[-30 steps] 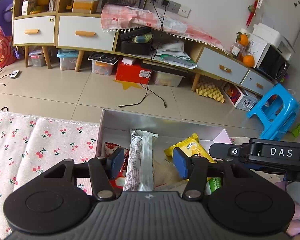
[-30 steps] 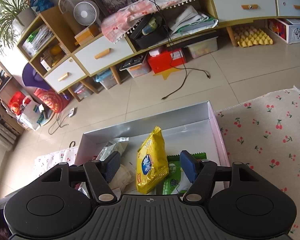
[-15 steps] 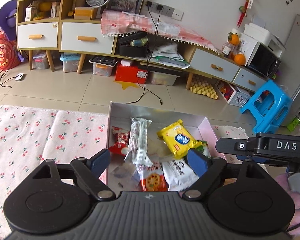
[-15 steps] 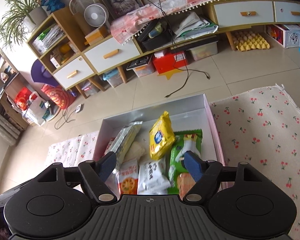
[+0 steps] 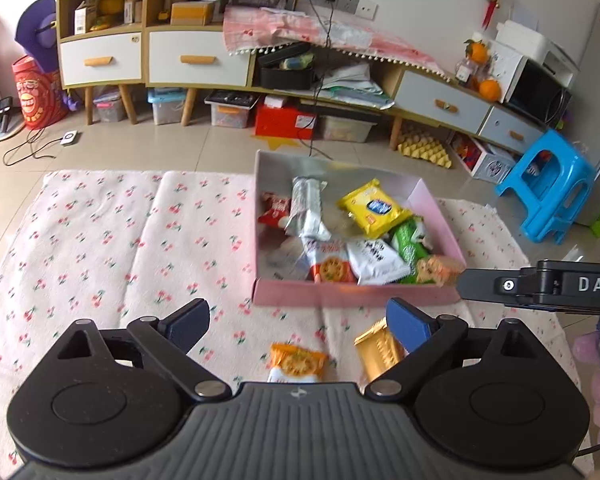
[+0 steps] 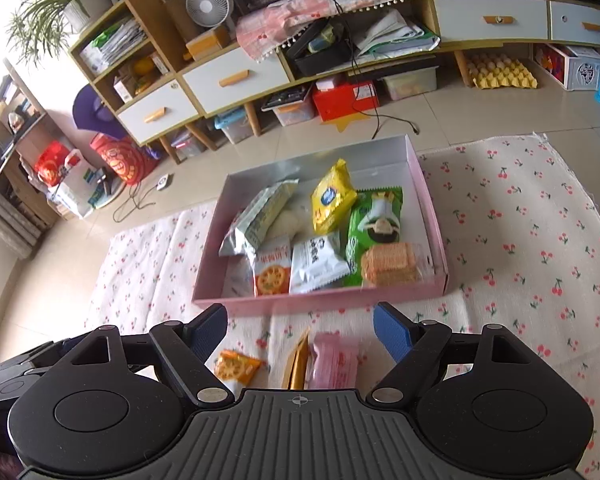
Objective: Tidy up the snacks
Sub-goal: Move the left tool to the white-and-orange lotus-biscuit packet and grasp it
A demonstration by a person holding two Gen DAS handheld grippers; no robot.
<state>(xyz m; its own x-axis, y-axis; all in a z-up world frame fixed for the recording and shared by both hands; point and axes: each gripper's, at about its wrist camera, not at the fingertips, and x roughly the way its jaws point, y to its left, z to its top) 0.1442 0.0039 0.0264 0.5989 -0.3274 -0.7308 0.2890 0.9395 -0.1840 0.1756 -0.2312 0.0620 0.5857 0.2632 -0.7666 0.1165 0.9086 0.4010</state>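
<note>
The cloth [image 6: 532,240] on the floor is cream-white, dotted all over with small red cherries on green stems. The box [image 6: 320,300] is pale pink outside and silvery grey within. Inside it lie a bright yellow packet [image 6: 332,198] with a blue oval badge, a green packet [image 6: 376,216] printed with a figure in white, a white packet [image 6: 316,262] with dark lettering, a red-and-white packet [image 6: 272,270] showing an orange cracker, and a silver packet [image 6: 260,220]. On the cloth before the box rest an orange packet [image 6: 236,368], a gold packet [image 6: 298,360] and what looks like a pink one [image 6: 334,362], blurred. Both tools are black with blue pads [image 5: 408,326].
</note>
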